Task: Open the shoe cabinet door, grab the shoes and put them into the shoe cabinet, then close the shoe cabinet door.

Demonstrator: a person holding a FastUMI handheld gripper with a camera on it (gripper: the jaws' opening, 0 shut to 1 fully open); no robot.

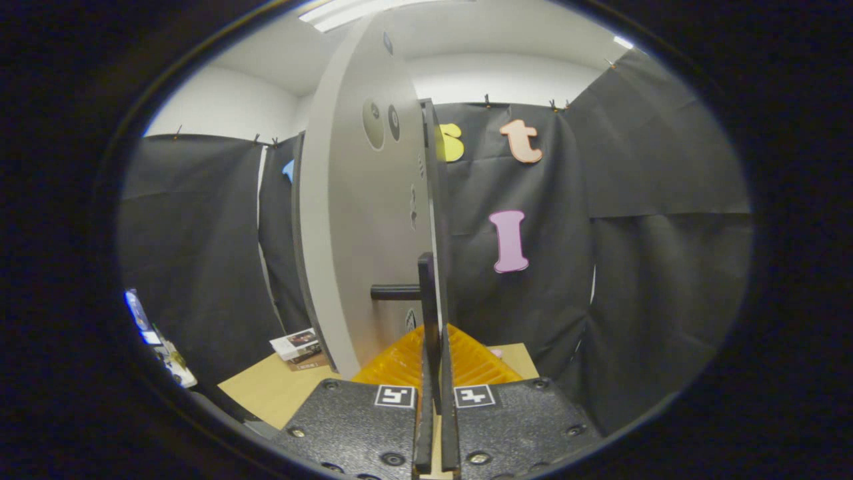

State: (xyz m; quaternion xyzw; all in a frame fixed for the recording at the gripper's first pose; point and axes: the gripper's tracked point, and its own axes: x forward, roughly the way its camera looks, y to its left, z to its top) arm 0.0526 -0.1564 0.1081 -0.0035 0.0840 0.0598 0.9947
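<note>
The shoe cabinet door (360,220) stands swung out, nearly edge-on just ahead of me, its pale face to the left of its dark edge (432,173). A short dark stub joins that face to the upright bar of the door handle (426,293). My gripper (434,343) is shut on that bar, with one finger pressed against each side of it. The door hides the cabinet's inside.
A light wooden tabletop (266,393) lies below the door, with a small printed box (296,347) on it to the left. A few small items (163,350) sit at the far left. Black cloth walls close the booth behind and to the right.
</note>
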